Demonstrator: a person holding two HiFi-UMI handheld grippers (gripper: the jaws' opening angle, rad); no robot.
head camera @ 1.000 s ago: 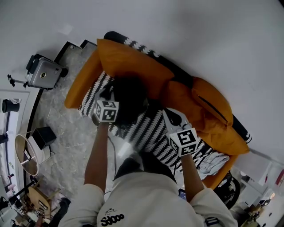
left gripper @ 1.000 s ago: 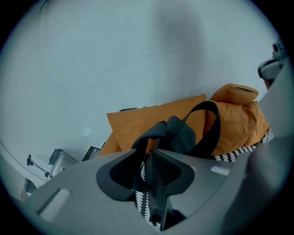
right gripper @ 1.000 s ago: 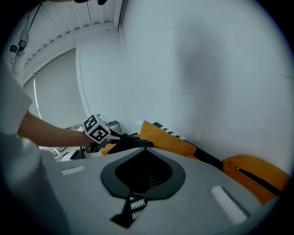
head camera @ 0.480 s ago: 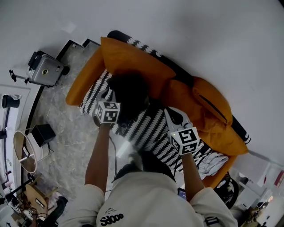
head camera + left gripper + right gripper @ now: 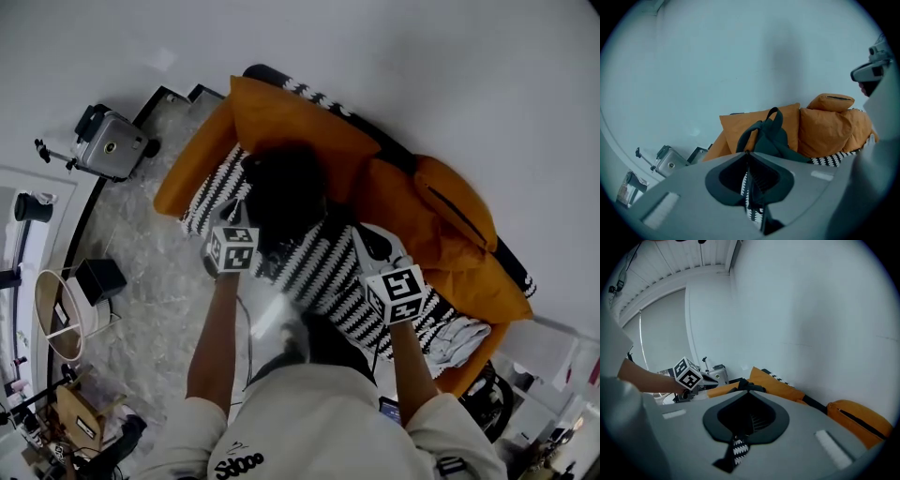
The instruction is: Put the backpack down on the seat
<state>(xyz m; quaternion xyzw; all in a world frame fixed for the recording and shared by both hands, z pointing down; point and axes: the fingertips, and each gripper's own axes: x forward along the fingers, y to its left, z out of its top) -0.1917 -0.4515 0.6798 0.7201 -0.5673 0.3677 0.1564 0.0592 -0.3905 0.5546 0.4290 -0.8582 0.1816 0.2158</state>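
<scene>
The left gripper (image 5: 236, 210) sat at the left edge of the backpack (image 5: 286, 192) on the sofa (image 5: 183, 180). The right gripper (image 5: 366, 239) hung apart over the blanket (image 5: 323, 272). Both were almost where they had been a moment before. The backpack was just a dark blob here.

In the left gripper view the jaws were pinched together on a strap (image 5: 742, 139) of the backpack. It stood upright, loop on top, leaning on a cushion (image 5: 731, 129). Its bottom was hidden.

In the right gripper view the jaws were closed and empty. Only the backpack's top peeked over them.
</scene>
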